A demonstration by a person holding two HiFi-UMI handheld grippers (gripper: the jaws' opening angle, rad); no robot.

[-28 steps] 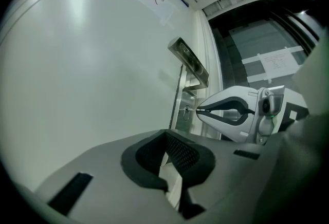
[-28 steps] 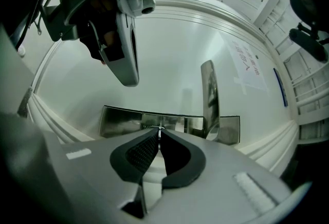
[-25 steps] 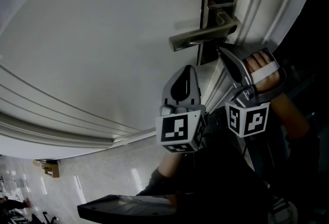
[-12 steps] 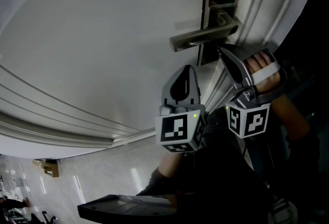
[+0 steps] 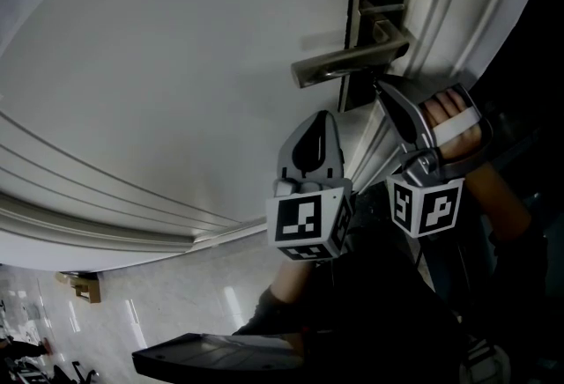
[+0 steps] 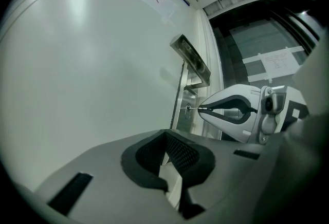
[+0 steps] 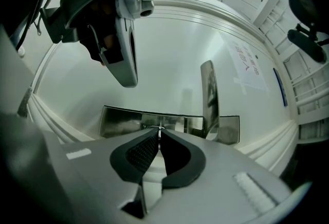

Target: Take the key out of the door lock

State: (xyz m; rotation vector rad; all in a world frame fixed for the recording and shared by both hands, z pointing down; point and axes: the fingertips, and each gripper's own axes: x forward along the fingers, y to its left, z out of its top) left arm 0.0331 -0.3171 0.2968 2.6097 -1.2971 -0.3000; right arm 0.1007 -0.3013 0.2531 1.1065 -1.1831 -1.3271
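Left gripper (image 6: 165, 135): jaws together, nothing between.
Right gripper (image 6: 200, 109): tips pinching key (image 6: 194, 109) in door lock (image 6: 187, 111), below handle (image 6: 193, 58).

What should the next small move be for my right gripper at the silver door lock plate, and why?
Probably draw the right gripper straight back from the silver metal lock plate, along the key's shaft. Its jaws are shut on the thin metal key, which reaches into the keyhole under the silver lever handle. The left gripper hangs aside, shut and empty.
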